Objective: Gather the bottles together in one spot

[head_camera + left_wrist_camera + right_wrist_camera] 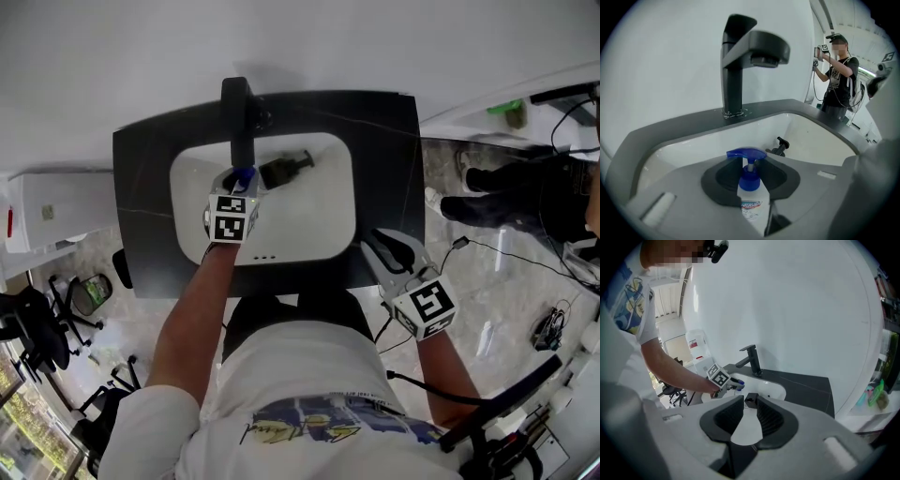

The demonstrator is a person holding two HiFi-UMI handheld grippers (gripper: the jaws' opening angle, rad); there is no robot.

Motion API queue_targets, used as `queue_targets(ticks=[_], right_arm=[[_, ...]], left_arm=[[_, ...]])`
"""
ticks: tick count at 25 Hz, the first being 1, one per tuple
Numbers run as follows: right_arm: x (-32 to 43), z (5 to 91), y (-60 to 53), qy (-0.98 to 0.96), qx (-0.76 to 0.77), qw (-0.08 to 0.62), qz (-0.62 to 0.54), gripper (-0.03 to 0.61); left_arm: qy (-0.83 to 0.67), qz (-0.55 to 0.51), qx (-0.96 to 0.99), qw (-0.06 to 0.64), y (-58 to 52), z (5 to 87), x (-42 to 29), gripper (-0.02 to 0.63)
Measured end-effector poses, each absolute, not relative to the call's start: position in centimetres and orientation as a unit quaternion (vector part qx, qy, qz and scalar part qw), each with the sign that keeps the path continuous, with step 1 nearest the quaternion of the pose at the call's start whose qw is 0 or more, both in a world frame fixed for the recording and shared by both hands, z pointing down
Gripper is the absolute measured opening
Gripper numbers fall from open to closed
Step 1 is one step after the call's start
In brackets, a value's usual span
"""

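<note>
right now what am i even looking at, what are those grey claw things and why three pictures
No robot: a person holds a two-jaw gripper in each hand. One picture looks down from a head camera; the other two ride on the grippers, looking along their jaws. Below is a dark counter with a white basin and black faucet. The left gripper is closed on a white bottle with a blue top, over the basin, where a dark bottle lies. The right gripper is open and empty.
</note>
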State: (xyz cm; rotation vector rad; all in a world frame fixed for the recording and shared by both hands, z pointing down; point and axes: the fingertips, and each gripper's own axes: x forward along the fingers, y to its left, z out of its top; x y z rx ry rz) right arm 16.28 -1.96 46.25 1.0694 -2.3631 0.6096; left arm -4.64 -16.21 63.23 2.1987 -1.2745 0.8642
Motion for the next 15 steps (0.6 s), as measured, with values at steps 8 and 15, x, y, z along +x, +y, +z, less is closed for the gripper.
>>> queue_targets(ticks=[8,15], right_arm=[[13.2,45.3,-1.1,-0.875,0.372,0.229,0.208,0.089],[11.5,44.3,-0.5,-0.880,0.367,0.229,0.197,0.089]], left_arm=[[-0.488,0.275,0.799,0.221,-12.9,59.8,-7.3,0.095],[-0.522,0.217,0.799,0.204,-14.1,53.4,-10.0,0.095]])
